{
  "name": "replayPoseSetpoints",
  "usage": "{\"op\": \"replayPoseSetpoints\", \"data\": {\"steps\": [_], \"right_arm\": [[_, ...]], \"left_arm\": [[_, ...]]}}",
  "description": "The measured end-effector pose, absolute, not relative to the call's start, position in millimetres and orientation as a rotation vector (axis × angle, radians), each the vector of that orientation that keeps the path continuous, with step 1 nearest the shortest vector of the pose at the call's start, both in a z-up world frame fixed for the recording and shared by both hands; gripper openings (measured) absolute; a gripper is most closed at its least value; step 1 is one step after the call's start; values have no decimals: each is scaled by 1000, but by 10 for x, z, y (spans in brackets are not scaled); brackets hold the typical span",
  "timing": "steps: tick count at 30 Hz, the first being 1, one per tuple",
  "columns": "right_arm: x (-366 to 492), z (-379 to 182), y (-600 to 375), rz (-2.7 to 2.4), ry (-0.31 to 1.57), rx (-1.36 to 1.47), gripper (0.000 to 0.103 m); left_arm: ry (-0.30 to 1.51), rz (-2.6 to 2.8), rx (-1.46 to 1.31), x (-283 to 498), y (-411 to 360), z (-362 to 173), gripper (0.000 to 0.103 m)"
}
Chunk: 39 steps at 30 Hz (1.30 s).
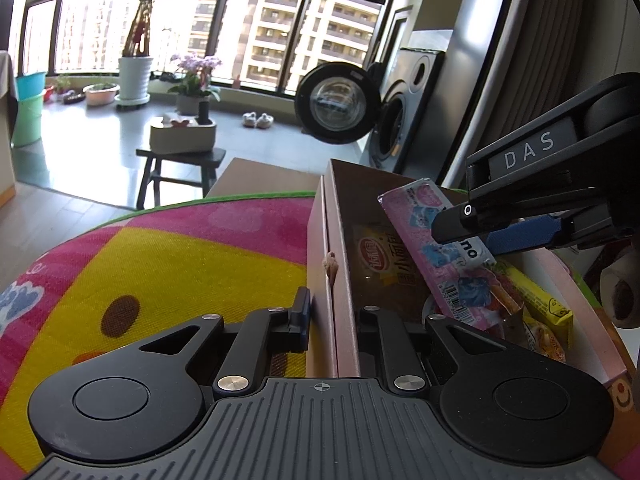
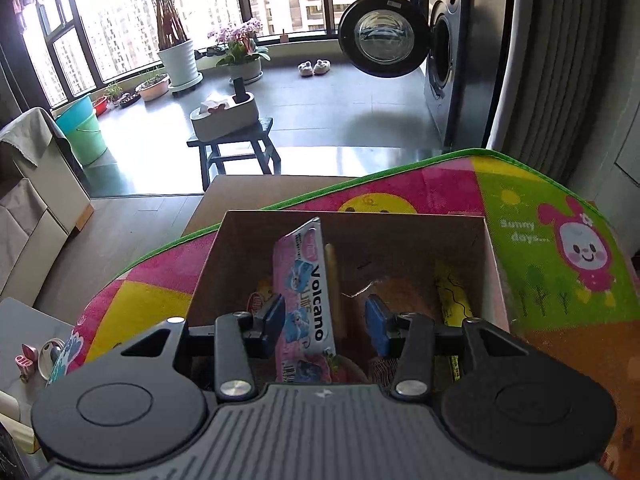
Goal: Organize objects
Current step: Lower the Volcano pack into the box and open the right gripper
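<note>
An open cardboard box [image 1: 344, 208] [image 2: 400, 236] stands on a colourful play mat [image 1: 160, 264]. My left gripper [image 1: 328, 316] is shut on the box's near left wall; one finger [image 1: 300, 312] shows outside and the other is hidden inside. A pink "Volcano" snack packet [image 2: 304, 280] [image 1: 432, 256] leans upright in the box. My right gripper [image 2: 326, 324] [image 1: 476, 236] straddles it, open, with the packet against the left pad and a gap to the right pad. Under it lie a yellow packet [image 2: 452, 296] [image 1: 536, 300] and an orange snack bag [image 1: 384, 256].
A flat cardboard sheet [image 2: 256, 188] lies beyond the mat's far edge. A dark stool with a white container [image 2: 228, 120] stands on the tiled floor, near a washing machine with its door [image 2: 380, 36] open. Keys and small items [image 2: 40, 356] lie on a grey surface at left.
</note>
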State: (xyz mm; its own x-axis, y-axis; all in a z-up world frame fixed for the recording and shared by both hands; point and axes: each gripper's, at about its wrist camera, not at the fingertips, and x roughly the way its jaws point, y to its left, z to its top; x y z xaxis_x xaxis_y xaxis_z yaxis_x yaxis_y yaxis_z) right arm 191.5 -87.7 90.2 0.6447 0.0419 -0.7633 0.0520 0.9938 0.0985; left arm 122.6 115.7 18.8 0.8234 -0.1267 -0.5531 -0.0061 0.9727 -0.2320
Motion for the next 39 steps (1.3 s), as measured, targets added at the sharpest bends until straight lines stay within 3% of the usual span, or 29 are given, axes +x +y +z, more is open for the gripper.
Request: {"op": "replayPoseSetpoints", "data": {"steps": [24,28,35,39], "right_arm": [[1802,834,-389,45,824,-147,44],[1852,807,-540,-4,851,-78,37],[1636,863,-1082,62,907,157,38],[1129,1026,-1256,70,809,64,44]], "left_arm": [[603,-66,-230,1201,1181,207,16],[604,-68,-235,1185,1186,208,16],[604,-68,-234,1187,1190,209,16],[602,-67,-232,1183,1197,217,16]]}}
